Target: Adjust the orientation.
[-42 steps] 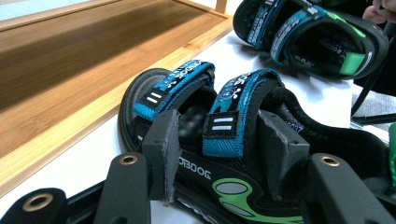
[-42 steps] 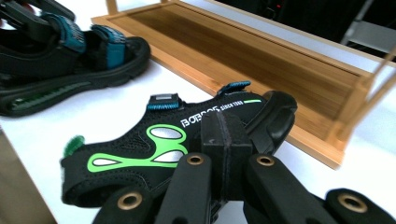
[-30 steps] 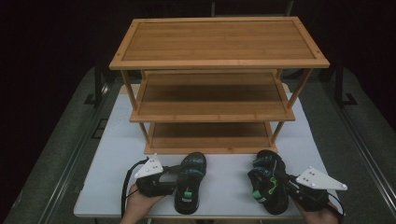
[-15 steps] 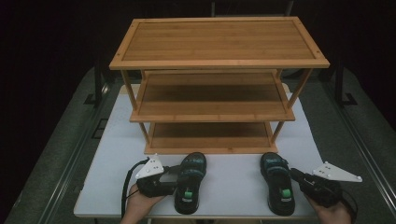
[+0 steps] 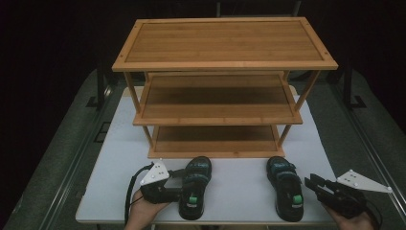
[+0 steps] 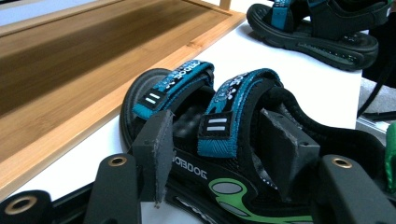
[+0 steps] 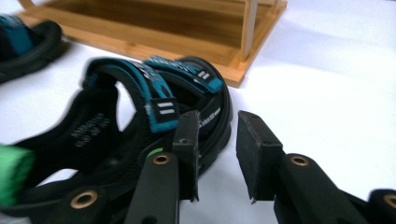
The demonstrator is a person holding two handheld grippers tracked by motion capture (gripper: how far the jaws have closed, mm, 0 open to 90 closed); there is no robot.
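A three-tier bamboo shoe rack [image 5: 225, 86] stands on the far half of the white surface [image 5: 239, 184], its shelves bare wood, and in front of it, on the near strip of the surface, lie two black sandals with teal straps. The left sandal [image 5: 194, 186] sits just off the rack's lowest shelf, toe pointing toward the rack, a green patch at its heel end. The left tongs [image 5: 178, 184] come in from the left side of that sandal, held in a hand at the near edge; in the left gripper view the two black jaws straddle the sandal [image 6: 219, 140], one pad outside its side wall and the other inside by the footbed, under the strap, so the tongs [image 6: 224, 149] are clamped across the sandal's side. The right sandal [image 5: 285, 189] lies well apart from the first one, near the rack's right front leg, also toe toward the rack, flat on its sole. The right tongs [image 5: 312, 184] sit just to the right of it; in the right gripper view the jaws stand parted with bare white surface between them, the nearer jaw just beside the sandal's [image 7: 140, 126] sole edge, and these tongs [image 7: 217, 154] hold nothing.
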